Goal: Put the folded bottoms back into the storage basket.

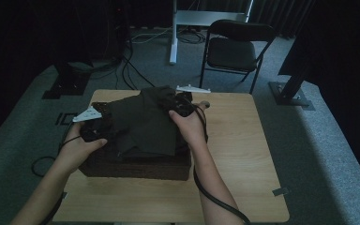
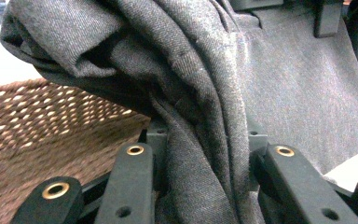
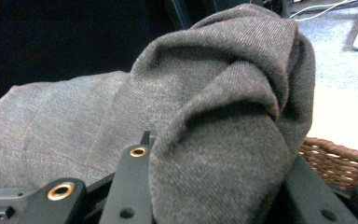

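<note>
A dark grey cloth hangs spread between my two grippers over a brown woven basket on the table. My left gripper grips the cloth's left side; in the left gripper view a bunched fold of the cloth is pinched between the black jaws, with the basket below to the left. My right gripper holds the far right part; in the right gripper view a thick roll of the cloth fills the gap between the jaws, and the basket rim shows at right.
The basket stands on a light wooden table with bare wood to its right. A black folding chair and a white stand leg stand on the carpet beyond. Cables trail from both grippers.
</note>
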`<state>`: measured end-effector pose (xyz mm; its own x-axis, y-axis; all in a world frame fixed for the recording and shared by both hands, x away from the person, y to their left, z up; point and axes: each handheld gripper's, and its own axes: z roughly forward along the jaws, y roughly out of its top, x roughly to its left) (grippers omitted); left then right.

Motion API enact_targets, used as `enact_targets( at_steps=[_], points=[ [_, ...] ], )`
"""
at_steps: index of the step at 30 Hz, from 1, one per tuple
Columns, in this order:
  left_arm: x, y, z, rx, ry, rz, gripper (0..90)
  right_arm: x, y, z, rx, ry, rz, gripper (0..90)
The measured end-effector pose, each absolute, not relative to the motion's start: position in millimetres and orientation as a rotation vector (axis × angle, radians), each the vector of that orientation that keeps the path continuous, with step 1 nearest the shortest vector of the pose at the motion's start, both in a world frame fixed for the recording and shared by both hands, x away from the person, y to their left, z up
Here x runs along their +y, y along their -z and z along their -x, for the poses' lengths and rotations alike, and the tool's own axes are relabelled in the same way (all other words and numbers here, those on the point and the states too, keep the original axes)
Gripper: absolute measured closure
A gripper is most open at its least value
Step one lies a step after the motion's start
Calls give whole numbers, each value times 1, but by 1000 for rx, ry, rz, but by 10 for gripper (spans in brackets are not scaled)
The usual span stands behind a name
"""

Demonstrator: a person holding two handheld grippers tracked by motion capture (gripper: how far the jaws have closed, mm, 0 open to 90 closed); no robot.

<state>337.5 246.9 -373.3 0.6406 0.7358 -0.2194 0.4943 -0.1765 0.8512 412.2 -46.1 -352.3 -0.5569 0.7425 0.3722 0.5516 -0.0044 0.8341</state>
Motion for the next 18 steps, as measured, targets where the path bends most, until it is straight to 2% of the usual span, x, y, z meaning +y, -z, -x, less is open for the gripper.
enact_targets(
  at_steps=[18],
  points=[
    [271, 416, -357, 1082, -263, -1850, 673, -17, 399, -429, 2105, -1586, -1411, 673]
  ],
)
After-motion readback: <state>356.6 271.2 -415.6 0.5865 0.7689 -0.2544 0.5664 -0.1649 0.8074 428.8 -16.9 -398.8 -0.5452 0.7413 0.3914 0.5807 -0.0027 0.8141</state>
